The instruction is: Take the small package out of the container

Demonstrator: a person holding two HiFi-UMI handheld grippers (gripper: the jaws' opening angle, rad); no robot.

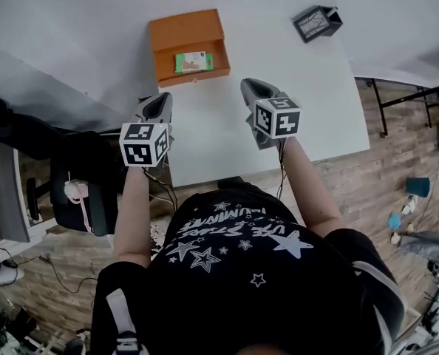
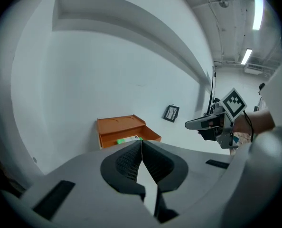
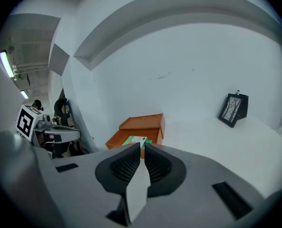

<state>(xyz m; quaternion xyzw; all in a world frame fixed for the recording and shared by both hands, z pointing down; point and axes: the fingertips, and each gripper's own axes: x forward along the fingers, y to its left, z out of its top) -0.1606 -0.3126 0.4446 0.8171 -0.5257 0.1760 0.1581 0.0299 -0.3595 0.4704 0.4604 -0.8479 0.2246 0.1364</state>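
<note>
Above table [image 1: 308, 102] edge, left hand-held gripper [image 1: 159, 103] and right hand-held gripper [image 1: 252, 89] held level, jaws closed, empty, short of container [image 1: 184, 31].

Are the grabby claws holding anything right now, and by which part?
Nothing is held. The left gripper and right gripper both have jaws closed on nothing. The small package lies in the orange container, untouched.

White table [image 1: 278, 87] w/ orange container [image 1: 186, 32] & black frame [image 1: 317, 22] on it.
</note>
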